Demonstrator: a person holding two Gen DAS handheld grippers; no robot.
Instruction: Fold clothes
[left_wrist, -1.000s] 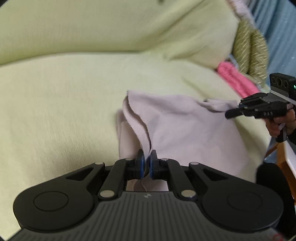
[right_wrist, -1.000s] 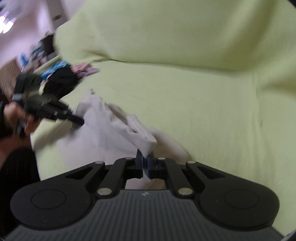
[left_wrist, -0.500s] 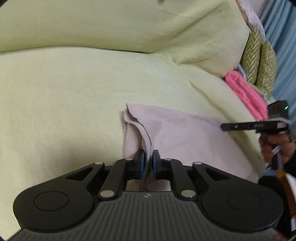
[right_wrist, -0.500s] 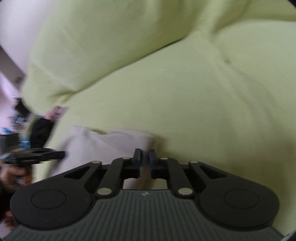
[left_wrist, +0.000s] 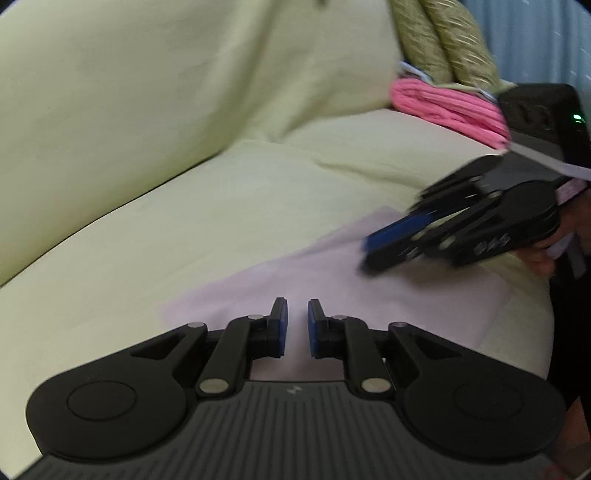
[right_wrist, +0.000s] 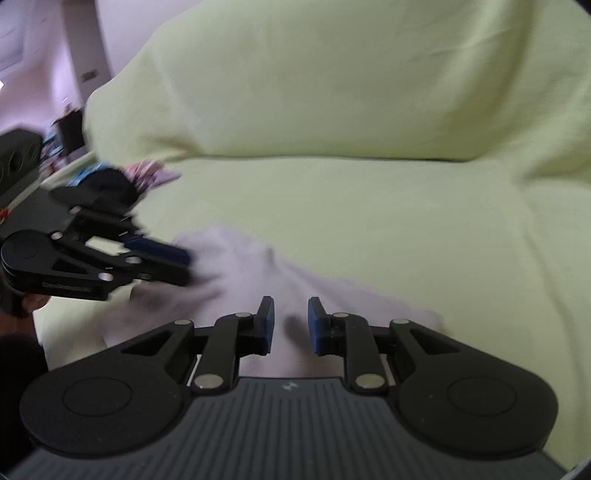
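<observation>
A pale lilac garment (left_wrist: 332, 273) lies flat on the light green sofa cover (left_wrist: 184, 221). My left gripper (left_wrist: 297, 302) hovers just over its near edge, open by a narrow gap, with no fabric between the blue pads. The right gripper (left_wrist: 367, 254) reaches in from the right over the same cloth. In the right wrist view the right gripper (right_wrist: 291, 301) hangs above the lilac garment (right_wrist: 251, 266), its jaws opening with nothing between them. The left gripper (right_wrist: 186, 266) comes in from the left, blurred, over the cloth's far side.
A folded pink garment (left_wrist: 443, 103) and olive patterned cushions (left_wrist: 443, 37) sit at the sofa's right end. A hand (left_wrist: 543, 254) holds the right gripper. Dark and patterned items (right_wrist: 147, 173) lie at the sofa's left end. The green backrest (right_wrist: 332, 92) rises behind.
Both grippers have let go of the lilac garment's edges and opened. The cloth now lies flat. Both grippers have swung inward over it, and the left one has rolled.
</observation>
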